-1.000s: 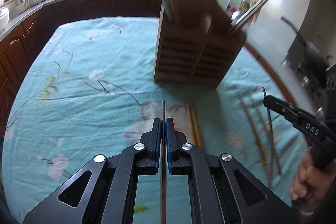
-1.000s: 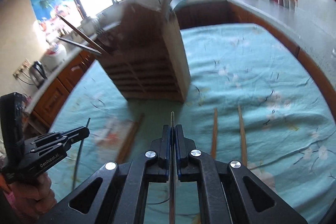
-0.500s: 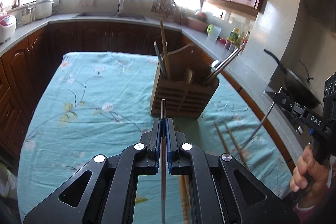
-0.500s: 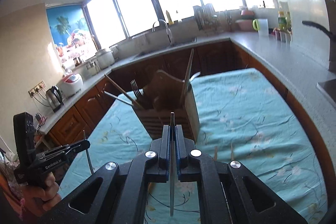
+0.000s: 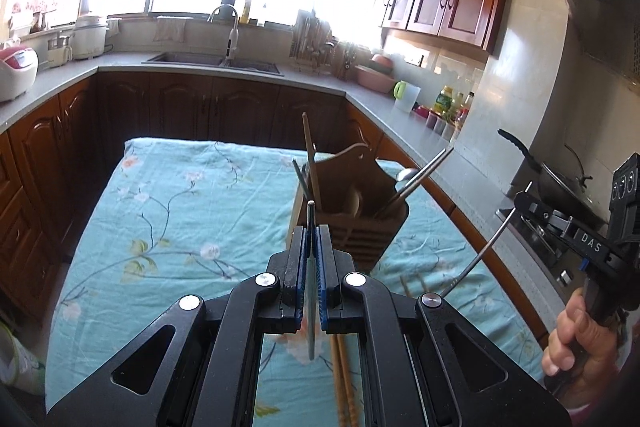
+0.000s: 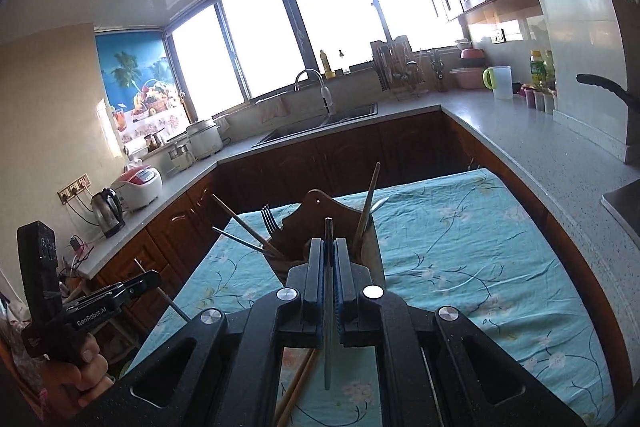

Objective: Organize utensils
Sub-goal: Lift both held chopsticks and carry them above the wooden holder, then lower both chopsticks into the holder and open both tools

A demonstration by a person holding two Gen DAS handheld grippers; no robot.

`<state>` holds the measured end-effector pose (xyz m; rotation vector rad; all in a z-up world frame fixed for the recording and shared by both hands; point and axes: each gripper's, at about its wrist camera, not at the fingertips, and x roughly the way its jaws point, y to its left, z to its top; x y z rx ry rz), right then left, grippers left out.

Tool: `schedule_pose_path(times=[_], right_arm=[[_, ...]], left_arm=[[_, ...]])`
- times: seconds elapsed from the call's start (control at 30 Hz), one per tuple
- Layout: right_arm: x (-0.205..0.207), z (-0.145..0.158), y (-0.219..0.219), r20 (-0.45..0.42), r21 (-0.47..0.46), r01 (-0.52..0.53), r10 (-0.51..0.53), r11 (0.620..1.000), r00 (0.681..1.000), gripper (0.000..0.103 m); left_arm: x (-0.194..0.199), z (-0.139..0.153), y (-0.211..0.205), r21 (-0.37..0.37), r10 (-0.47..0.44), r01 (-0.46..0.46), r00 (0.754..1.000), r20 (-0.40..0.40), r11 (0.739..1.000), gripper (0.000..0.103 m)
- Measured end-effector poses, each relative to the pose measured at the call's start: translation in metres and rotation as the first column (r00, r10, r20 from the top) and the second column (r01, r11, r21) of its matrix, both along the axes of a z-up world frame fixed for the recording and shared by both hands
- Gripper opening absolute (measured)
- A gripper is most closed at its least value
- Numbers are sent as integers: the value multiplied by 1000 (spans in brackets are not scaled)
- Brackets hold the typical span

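The left gripper (image 5: 311, 243) has its jaws clamped on a thin metal rod (image 5: 311, 291) that runs lengthwise between the blue pads, its tip standing just past the jaw ends and its other end hanging back below them. The right gripper (image 6: 329, 259) grips a like metal rod (image 6: 328, 315) the same way, jaws pressed together on it; seen from the left wrist view, that rod slants down and away from the jaws. Both tools are held up above the tabletop (image 5: 180, 211), which is covered by a teal floral cloth. Ahead of both sits the wooden utensil holder (image 5: 360, 223), standing upright on the cloth toward the far right part of the tabletop. In it are a wooden stick (image 5: 310, 155) that stands nearly upright at its left side, metal chopsticks (image 5: 420, 175) that lean out to the right, and a spoon bowl beside them; the right wrist view also shows a fork (image 6: 270, 221) with tines up. Loose wooden chopsticks (image 5: 344, 375) lie flat on the cloth under the left gripper, and another pair (image 5: 412, 283) lies near the holder's base. Around the tabletop runs a grey kitchen counter (image 6: 540, 155) with a sink (image 5: 216, 61) below bright windows.
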<state>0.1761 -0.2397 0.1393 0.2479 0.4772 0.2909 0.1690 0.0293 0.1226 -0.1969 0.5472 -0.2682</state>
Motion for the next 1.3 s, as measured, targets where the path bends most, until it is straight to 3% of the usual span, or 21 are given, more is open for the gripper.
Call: schedule_pose_path(times=[0.43,0.87,1.07,1.3], right_arm=[[14,17,0,47,7,18,-18,1000,999,4],[57,66,1,211,14,91,-92,996,973,4],[86,46,7,211,2,107,-105,994,972,4],[97,4,10,165,-6,105,-103,994,981,4]], left_arm=[[11,33,-4,-6,13,-12,996,86,1000,4],[71,92,-25,-35,68,-62,966,248,998,4],[111,69,-34,-38,118,-112,970,214,993,4],[120,23,-43,-18,103,-102,982,158,995,4]])
